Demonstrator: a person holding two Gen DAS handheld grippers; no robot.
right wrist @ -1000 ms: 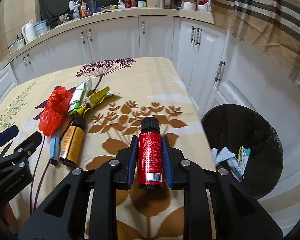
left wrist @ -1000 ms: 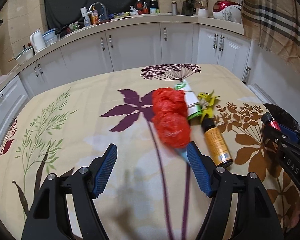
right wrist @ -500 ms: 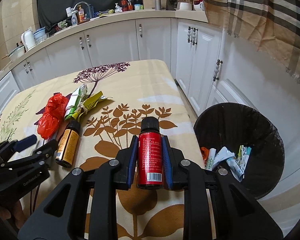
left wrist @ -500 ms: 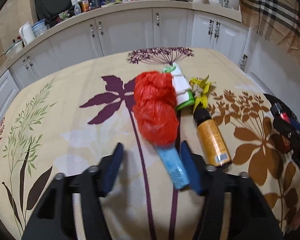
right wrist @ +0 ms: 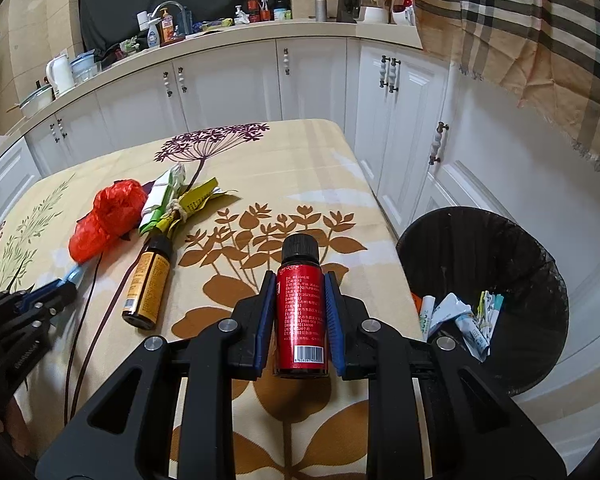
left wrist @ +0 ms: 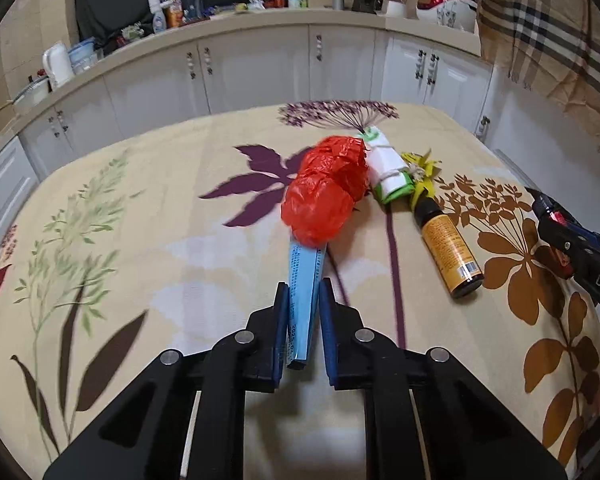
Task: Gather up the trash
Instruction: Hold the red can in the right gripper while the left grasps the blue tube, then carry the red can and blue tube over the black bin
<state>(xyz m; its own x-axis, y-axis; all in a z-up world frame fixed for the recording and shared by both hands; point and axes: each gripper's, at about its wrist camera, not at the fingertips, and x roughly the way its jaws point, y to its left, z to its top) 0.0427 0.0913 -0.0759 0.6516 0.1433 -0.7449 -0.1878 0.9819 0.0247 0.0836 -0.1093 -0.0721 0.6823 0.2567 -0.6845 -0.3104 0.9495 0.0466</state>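
Observation:
My left gripper [left wrist: 303,290] is closing its jaws on the near end of a flat blue tube [left wrist: 305,268] that lies on the flowered tablecloth [left wrist: 140,240]; the pads press its sides. The tube's far end is hidden under a crumpled red plastic bag [left wrist: 328,196]. To the right lie a rolled white-and-green wrapper [left wrist: 388,168], a yellow wrapper [left wrist: 420,172] and an orange bottle [left wrist: 450,248] on its side. My right gripper [right wrist: 300,280] is shut on a red bottle [right wrist: 300,308] with a black cap, held over the table's right part. The black trash bin [right wrist: 500,240] stands on the floor to its right.
The bin holds several wrappers and tubes [right wrist: 460,320]. White cabinets [right wrist: 228,88] and a cluttered counter [right wrist: 180,32] run behind the table. A checked cloth [right wrist: 520,32] hangs at the upper right. The table's right edge lies beside the bin.
My left gripper moved forward and its jaws came together on the blue tube. The right gripper kept still with the red bottle.

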